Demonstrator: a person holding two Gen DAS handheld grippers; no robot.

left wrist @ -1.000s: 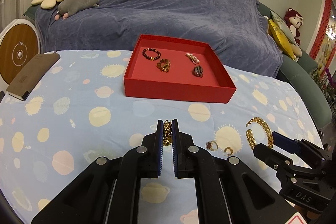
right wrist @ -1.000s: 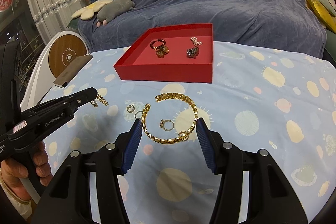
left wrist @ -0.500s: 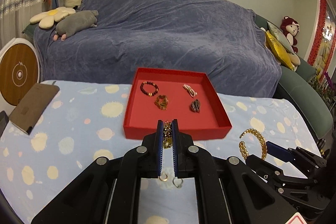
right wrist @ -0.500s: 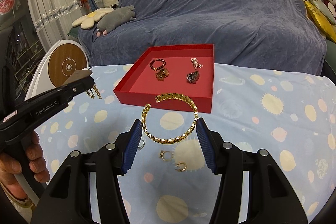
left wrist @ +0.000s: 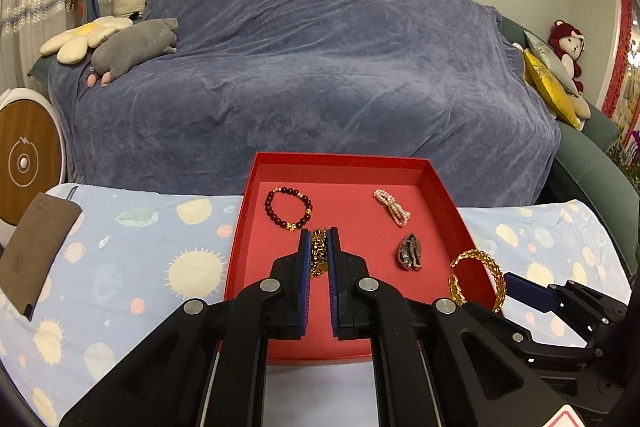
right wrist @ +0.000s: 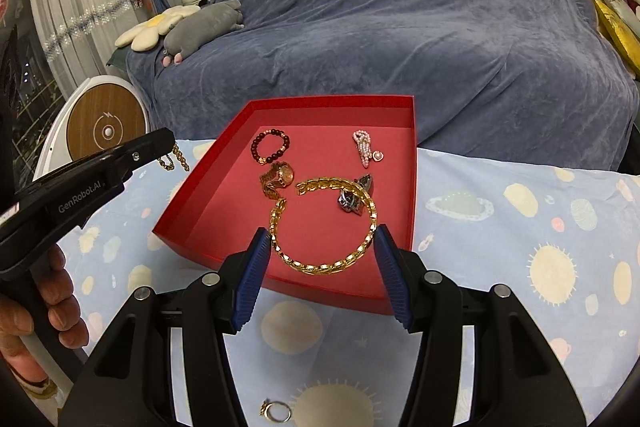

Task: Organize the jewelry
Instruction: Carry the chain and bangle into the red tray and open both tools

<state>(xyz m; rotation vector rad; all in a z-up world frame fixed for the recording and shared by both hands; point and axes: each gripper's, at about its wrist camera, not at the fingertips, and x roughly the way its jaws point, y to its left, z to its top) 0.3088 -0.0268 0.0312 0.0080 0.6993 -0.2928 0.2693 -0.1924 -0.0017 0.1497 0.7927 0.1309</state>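
A red tray (left wrist: pixel 452 205) (right wrist: pixel 188 203) holds a dark bead bracelet (left wrist: pixel 288 207) (right wrist: pixel 270 146), a pearl clip (left wrist: pixel 392 207) (right wrist: pixel 365 147), a dark brooch (left wrist: pixel 410 251) (right wrist: pixel 354 197) and a gold watch (right wrist: pixel 277 177). My left gripper (left wrist: pixel 320 239) is shut on a gold chain (left wrist: pixel 319 254) (right wrist: pixel 174 158) above the tray's near left part. My right gripper (right wrist: pixel 323 237) is shut on a gold cuff bracelet (right wrist: pixel 324 225) (left wrist: pixel 478 277) and holds it over the tray's front right.
The table has a light blue cloth with sun and planet prints (right wrist: pixel 520 227). A gold ring (right wrist: pixel 276 411) lies on the cloth near me. A brown pouch (left wrist: pixel 36 247) lies at the left. A blue-covered sofa (left wrist: pixel 304 67) stands behind the table.
Both grippers have lifted their jewelry off the cloth and moved forward over the red tray. The rings stayed behind on the cloth.
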